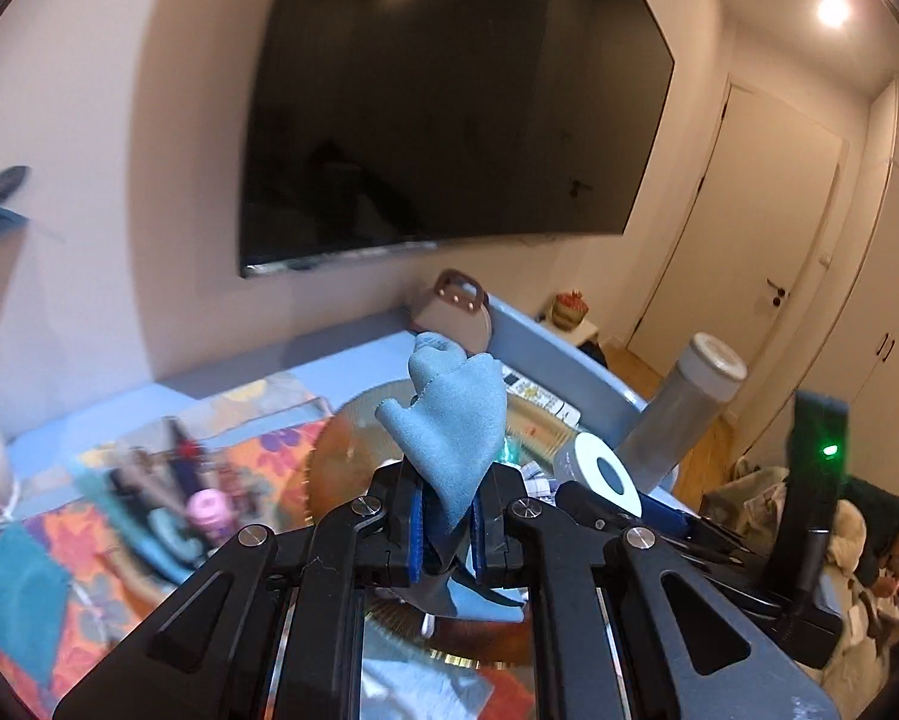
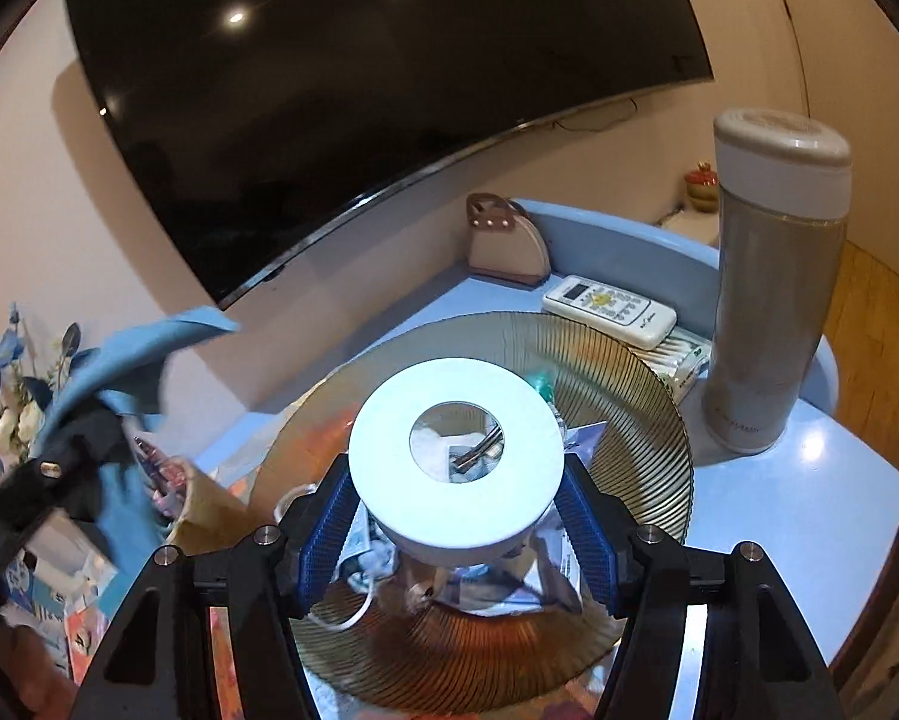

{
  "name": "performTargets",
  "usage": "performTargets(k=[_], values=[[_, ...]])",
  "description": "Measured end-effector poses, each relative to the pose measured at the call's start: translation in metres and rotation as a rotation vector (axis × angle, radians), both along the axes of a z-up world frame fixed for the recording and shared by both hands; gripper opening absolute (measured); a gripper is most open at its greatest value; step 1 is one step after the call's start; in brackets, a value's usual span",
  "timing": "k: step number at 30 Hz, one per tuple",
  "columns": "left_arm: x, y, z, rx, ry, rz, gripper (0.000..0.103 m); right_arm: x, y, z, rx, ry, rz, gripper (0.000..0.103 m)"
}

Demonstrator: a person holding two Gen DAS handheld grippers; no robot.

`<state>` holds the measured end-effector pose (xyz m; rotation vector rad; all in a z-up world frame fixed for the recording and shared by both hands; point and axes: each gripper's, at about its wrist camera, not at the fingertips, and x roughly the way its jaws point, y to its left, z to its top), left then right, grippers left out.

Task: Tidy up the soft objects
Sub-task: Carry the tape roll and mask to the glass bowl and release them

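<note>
Blue cloth (image 1: 449,420) stands pinched in the left gripper (image 1: 446,531); right gripper (image 2: 458,525) clamps the tape roll (image 2: 456,450) over the plate (image 2: 629,372).

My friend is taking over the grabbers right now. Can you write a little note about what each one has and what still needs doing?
Left gripper: shut on the blue cloth, held up above the table.
Right gripper: holding the white tape roll between its blue pads, over the ribbed glass plate.
Nearby: thermos, remote.
Done: both things are picked up.
Left: set each one down where it belongs; the spot isn't visible.
</note>
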<state>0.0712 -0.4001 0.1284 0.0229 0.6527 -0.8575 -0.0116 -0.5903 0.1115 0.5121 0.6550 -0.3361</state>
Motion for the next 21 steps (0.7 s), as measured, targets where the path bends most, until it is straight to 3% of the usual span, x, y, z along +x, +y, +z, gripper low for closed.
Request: performTargets(k=[1,3,5,7,14,21], values=[[-0.001,-0.007,-0.003,0.010,-0.004,-0.013,0.010,0.000,-0.004,-0.003,0.009,0.002,-0.003,0.069],[-0.001,-0.023,-0.013,0.053,-0.007,-0.034,0.033,0.006,-0.009,-0.005,0.022,0.004,-0.007,0.071],[0.001,-0.026,-0.020,0.054,0.006,-0.037,0.070,0.010,-0.015,-0.008,0.051,0.018,0.000,0.071],[0.001,-0.019,-0.023,0.021,0.013,-0.029,0.086,0.008,-0.018,-0.009,0.059,0.020,0.014,0.071],[-0.013,0.017,-0.011,0.025,-0.012,-0.008,0.086,-0.007,-0.015,-0.005,0.028,0.025,-0.003,0.071],[-0.048,0.100,0.023,0.004,-0.101,0.091,0.086,-0.011,0.023,0.010,0.034,-0.013,0.073,0.071]])
